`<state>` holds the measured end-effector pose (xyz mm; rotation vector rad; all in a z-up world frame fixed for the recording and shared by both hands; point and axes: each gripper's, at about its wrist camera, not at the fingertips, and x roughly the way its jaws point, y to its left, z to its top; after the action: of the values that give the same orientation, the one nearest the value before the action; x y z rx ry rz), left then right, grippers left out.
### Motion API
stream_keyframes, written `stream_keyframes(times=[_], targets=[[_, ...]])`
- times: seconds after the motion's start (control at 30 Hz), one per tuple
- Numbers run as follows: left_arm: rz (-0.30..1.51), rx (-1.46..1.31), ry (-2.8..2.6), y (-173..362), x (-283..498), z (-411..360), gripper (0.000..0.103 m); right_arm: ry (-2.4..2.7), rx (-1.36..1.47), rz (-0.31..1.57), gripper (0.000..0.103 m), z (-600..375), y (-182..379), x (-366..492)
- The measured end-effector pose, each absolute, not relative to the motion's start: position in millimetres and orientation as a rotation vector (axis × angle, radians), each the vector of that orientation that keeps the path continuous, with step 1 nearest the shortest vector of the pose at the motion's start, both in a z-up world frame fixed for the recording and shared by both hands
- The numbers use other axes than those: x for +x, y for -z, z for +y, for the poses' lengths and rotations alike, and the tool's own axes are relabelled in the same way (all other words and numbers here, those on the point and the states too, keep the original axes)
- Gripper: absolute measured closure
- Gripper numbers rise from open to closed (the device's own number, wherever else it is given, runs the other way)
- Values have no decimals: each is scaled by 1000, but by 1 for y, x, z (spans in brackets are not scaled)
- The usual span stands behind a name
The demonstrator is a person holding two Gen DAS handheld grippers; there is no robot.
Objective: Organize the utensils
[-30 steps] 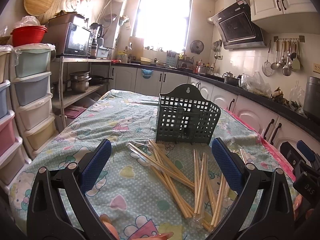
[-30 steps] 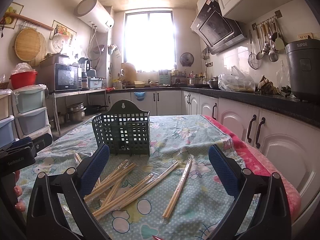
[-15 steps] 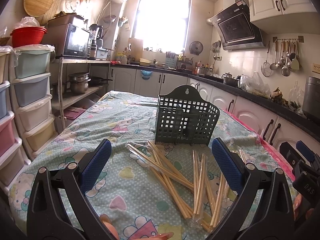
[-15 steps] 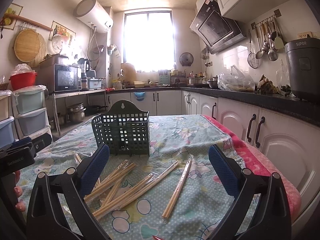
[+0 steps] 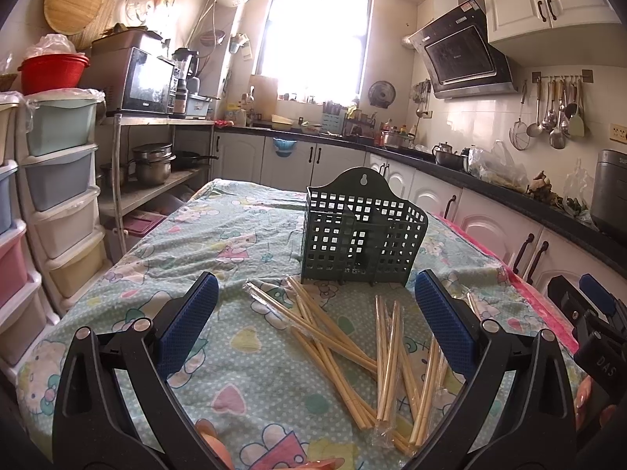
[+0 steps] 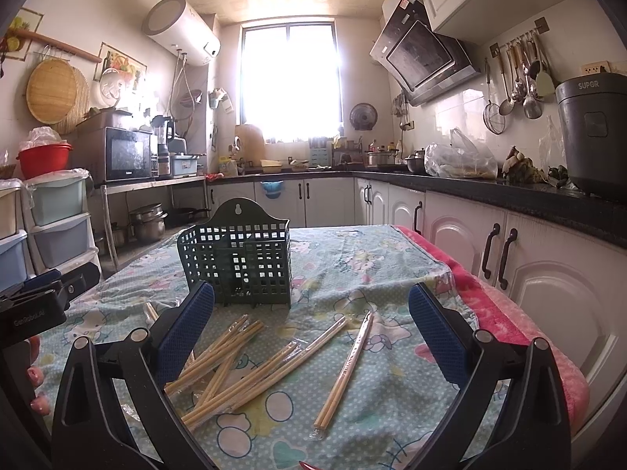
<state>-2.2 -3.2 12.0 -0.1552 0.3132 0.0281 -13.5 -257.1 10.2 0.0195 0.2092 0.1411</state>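
Both grippers, left gripper [image 5: 316, 321] and right gripper [image 6: 311, 325], hang wide open, holding nothing, over chopsticks [image 5: 345, 344] near the green basket [image 5: 360, 231] mid-tabletop [image 5: 243, 243].

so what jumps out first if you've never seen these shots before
The dark green basket stands upright mid-table on the cartoon-print cloth, apparently empty. In front of it, wrapped chopsticks lie scattered and crossed; one pair lies apart to the right. The left gripper and right gripper both hang open above the pile, holding nothing.
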Motion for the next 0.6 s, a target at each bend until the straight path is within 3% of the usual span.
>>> stream_keyframes(times=[0.6], targets=[[415, -246, -41, 2, 17, 28, 10, -308, -14, 350, 6, -235, -10, 17]])
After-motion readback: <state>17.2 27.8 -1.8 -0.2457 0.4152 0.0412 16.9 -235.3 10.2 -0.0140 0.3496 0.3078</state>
